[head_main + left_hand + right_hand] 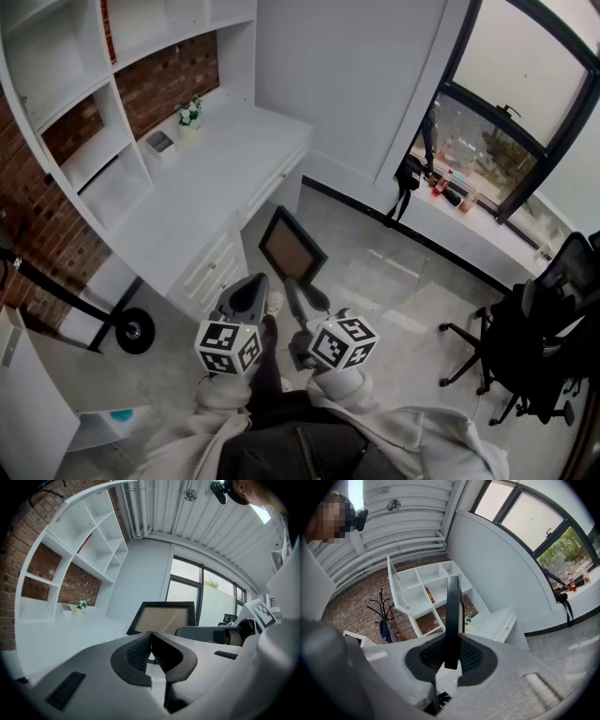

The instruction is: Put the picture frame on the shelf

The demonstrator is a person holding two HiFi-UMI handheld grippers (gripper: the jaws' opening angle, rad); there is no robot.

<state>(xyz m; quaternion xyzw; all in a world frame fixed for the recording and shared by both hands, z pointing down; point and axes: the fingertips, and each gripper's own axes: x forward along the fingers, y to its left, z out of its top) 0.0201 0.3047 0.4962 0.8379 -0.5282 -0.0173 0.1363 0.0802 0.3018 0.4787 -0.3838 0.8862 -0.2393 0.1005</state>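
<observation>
While right hand-held gripper [452, 641] clamps picture frame [453, 606] (edge-on), left hand-held gripper [151, 637] closed.

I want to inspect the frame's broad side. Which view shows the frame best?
The left gripper view: the frame faces it, black border and tan panel plain. The head view shows it small and tilted; the right gripper view shows only its edge, clamped in the right gripper.
</observation>
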